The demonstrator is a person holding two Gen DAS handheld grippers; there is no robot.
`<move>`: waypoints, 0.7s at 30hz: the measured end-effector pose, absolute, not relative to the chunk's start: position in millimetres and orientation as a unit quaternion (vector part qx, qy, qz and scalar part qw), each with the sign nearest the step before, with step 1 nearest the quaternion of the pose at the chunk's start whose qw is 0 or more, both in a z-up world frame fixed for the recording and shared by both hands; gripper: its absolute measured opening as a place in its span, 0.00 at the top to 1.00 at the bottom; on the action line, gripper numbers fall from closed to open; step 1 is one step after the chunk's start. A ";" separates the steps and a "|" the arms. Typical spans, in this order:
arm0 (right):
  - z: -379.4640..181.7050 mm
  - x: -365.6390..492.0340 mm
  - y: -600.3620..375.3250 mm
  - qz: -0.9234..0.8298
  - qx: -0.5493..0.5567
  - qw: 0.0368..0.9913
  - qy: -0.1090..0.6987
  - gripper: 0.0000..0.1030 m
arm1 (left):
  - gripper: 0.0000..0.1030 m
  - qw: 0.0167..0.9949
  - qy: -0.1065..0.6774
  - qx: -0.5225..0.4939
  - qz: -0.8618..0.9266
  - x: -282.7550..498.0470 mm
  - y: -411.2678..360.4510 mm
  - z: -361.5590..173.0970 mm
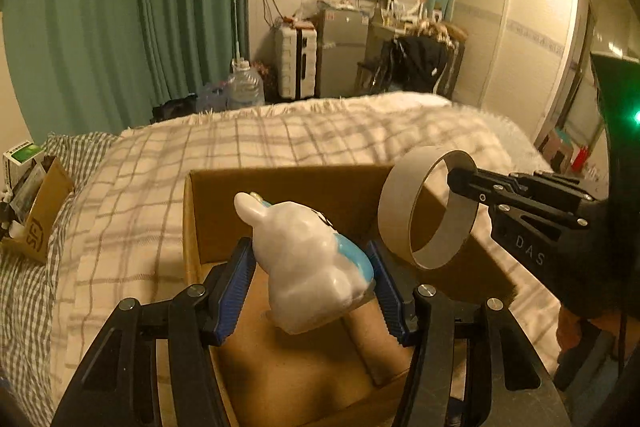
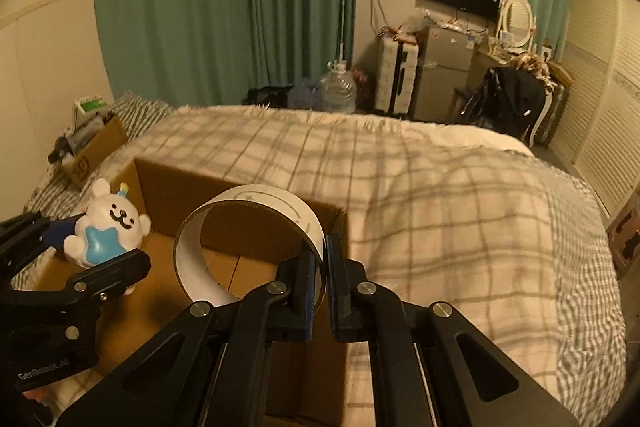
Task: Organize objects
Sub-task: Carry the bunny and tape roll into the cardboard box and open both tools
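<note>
The left tongs, half open, grip a white bunny figure, ears tilted away. The right tongs pinch a cardboard ring's wall, its axis level. Both hang over an open box on the bed.

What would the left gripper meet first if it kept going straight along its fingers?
Probably the far wall of the cardboard box: the left gripper, carrying the white bunny toy, points down into it. Depth is unclear.

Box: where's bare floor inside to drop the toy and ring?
The box floor is bare below the ring and in front of the toy, up to the back wall. Tightest is the left side, where the left tongs hold the toy.
</note>
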State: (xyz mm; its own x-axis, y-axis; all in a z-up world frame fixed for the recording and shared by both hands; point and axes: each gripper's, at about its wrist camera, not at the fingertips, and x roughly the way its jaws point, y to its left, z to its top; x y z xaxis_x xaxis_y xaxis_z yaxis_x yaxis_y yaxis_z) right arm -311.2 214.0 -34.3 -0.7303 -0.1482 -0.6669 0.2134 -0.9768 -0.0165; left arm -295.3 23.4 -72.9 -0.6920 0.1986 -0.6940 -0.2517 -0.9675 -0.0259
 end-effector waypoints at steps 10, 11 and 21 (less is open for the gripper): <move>-15.3 -275.7 225.3 -0.932 0.348 0.087 0.048 0.22 | 0.07 0.114 0.043 -0.350 0.929 -263.2 14.7 -52.8; -10.6 -267.3 227.2 -0.933 0.345 0.086 0.050 0.21 | 0.07 0.112 0.043 -0.349 0.930 -257.5 12.1 -49.4; 42.1 -143.1 254.4 -0.949 0.298 0.065 0.078 0.11 | 0.07 0.074 0.011 -0.353 0.933 -156.3 -27.1 -29.6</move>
